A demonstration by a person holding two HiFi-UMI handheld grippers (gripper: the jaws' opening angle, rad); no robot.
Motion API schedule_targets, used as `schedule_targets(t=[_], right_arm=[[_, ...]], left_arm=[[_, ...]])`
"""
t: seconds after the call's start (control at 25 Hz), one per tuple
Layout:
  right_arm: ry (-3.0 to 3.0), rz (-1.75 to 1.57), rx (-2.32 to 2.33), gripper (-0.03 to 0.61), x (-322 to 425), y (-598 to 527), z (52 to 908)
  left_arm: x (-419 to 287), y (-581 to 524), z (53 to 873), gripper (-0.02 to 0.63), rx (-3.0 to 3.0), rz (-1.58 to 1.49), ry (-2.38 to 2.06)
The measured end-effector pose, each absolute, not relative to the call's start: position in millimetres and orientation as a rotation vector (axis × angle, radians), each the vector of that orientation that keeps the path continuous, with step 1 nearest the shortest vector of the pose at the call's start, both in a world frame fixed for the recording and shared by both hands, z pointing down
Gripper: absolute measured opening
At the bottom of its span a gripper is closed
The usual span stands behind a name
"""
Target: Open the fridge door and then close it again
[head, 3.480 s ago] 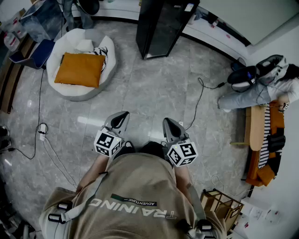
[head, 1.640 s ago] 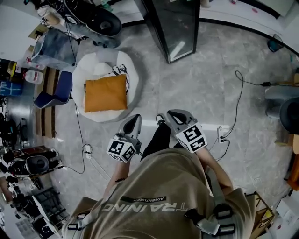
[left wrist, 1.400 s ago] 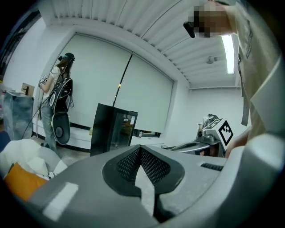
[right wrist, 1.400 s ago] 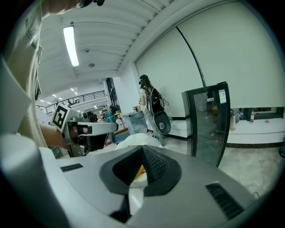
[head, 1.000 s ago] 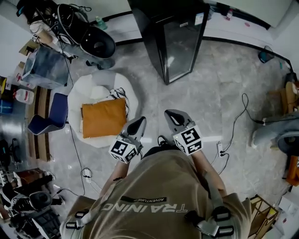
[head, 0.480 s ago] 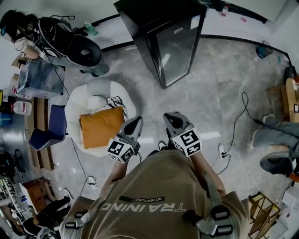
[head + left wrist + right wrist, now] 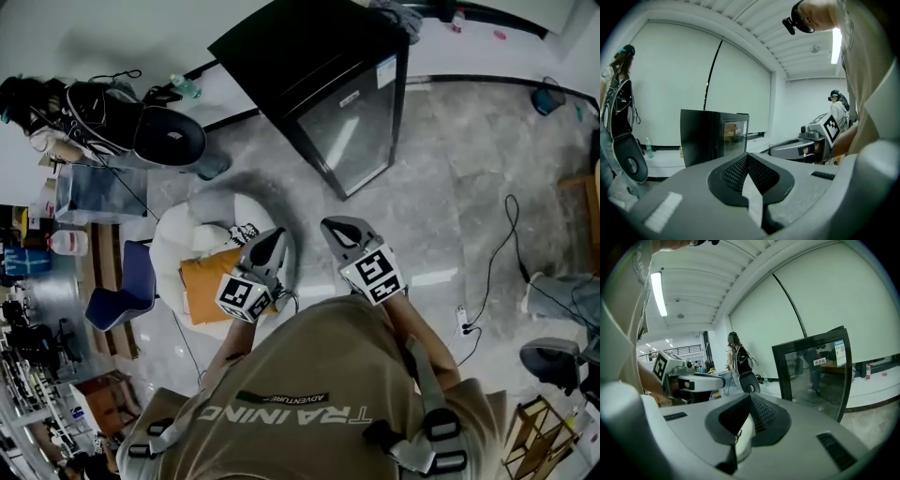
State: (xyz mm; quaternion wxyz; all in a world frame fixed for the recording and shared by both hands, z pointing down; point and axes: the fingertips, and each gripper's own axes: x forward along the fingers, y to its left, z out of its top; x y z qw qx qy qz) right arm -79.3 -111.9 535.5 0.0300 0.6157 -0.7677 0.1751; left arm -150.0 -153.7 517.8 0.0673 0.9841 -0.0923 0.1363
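Note:
A black fridge (image 7: pixel 323 89) with a glass door (image 7: pixel 352 131) stands on the floor ahead of me, door closed. It also shows in the left gripper view as the fridge (image 7: pixel 712 136) and in the right gripper view as the fridge (image 7: pixel 815 376). My left gripper (image 7: pixel 270 246) and right gripper (image 7: pixel 336 230) are held side by side in front of my chest, well short of the fridge. Both are shut with nothing between the jaws, seen at the left gripper (image 7: pixel 748 157) and the right gripper (image 7: pixel 750 398).
A white beanbag (image 7: pixel 178 234) with an orange cushion (image 7: pixel 202 281) lies just left of my left gripper. A person with a backpack (image 7: pixel 103 103) stands at the far left by a blue chair (image 7: pixel 131 291). Cables (image 7: pixel 492 281) run over the floor at right.
I have walked toward the fridge: it has grown and shifted toward the middle top. The beanbag has slid close to my left gripper. Both grippers stay shut before my chest.

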Motion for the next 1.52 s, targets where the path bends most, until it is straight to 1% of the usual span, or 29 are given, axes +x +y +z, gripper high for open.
schedule_targets(t=[0.36, 0.84, 1.08, 1.52], right_arm=[[-2.337, 0.572, 1.877, -0.005, -46, -129, 545], [-2.253, 0.560, 1.951, -0.005, -24, -167, 538], [-2.184, 0.517, 1.933, -0.005, -3, -187, 531], [-2.067, 0.558, 2.001, -0.005, 9, -220, 544]], left_arm=[[-94, -200, 530, -0.008, 2.907, 0.416, -0.283], [-58, -237, 578, -0.008, 2.894, 0.575, -0.140], [-33, -265, 593, -0.008, 2.834, 0.543, -0.168], [-24, -292, 637, -0.006, 2.816, 0.629, -0.058]])
